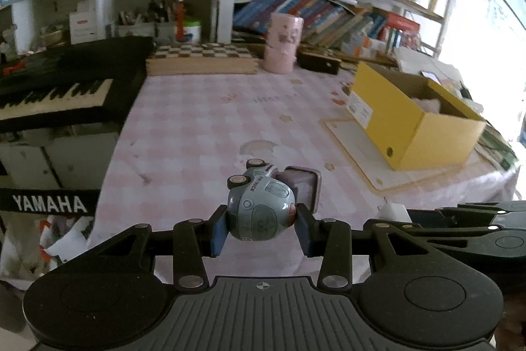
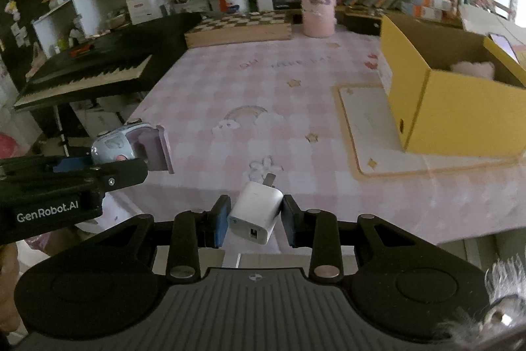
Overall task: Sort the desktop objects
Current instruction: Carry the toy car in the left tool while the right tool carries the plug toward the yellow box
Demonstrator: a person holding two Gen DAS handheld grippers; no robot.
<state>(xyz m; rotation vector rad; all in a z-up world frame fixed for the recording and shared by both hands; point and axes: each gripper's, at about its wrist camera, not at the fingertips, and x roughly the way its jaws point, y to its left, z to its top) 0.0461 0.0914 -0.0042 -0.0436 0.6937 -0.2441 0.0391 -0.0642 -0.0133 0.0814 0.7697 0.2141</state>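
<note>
Two smooth plastics: rounded toy truck (image 1: 259, 213), boxy charger (image 2: 255, 217).

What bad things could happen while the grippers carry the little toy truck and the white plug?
1. The toy truck is round and held only at its nose by the left gripper, so it might slip out.
2. The white charger sits tilted in the right gripper and could twist loose.
3. The grippers are close together and might bump.

1. Left gripper (image 1: 261, 227) tilts downward, its pads clamped on a grey-blue toy truck (image 1: 259, 206).
2. Right gripper (image 2: 254, 216), just beside it, tilts downward, clamping a white charger (image 2: 254, 213).
</note>
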